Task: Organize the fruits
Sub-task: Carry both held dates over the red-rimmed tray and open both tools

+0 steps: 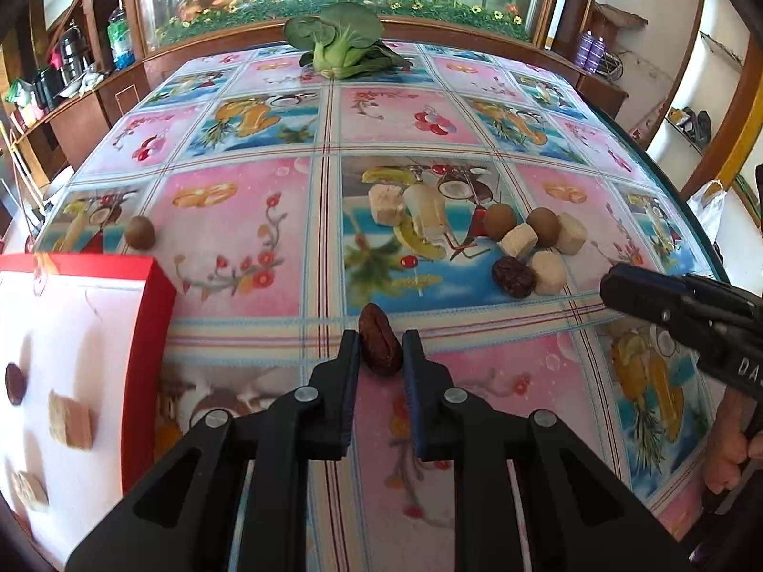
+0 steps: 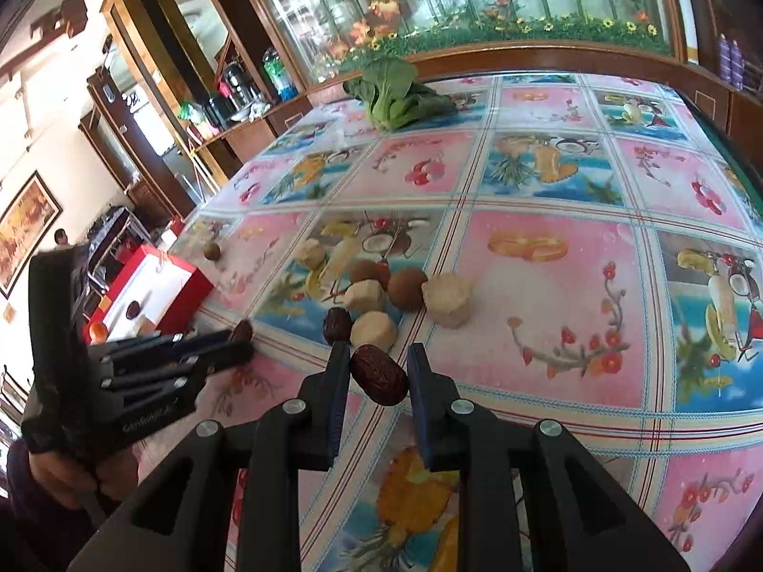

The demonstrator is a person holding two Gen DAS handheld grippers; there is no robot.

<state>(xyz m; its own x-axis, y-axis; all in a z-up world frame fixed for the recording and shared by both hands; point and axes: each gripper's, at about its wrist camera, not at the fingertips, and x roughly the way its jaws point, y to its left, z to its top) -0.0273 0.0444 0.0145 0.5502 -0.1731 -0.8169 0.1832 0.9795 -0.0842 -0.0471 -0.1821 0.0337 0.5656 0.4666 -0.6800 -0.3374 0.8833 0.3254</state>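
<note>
My left gripper (image 1: 381, 338) is shut on a dark red date (image 1: 380, 348) just above the tablecloth, right of the red box (image 1: 157, 295). The box's white floor holds a date (image 1: 14, 383) and two pale chunks. My right gripper (image 2: 376, 357) is shut on another red date (image 2: 379, 380), in front of the pile. The pile has a date (image 2: 337, 325), two brown longans (image 2: 407, 288) and several pale chunks (image 2: 448, 300). In the right wrist view the left gripper (image 2: 238, 343) shows at the left with its date (image 2: 241, 331).
A lone longan (image 1: 139, 233) lies beyond the box. A bok choy (image 1: 341, 43) sits at the table's far edge before a glass cabinet. The table (image 1: 667, 219) curves away at the right. A hand (image 1: 729, 453) holds the right gripper (image 1: 620, 286).
</note>
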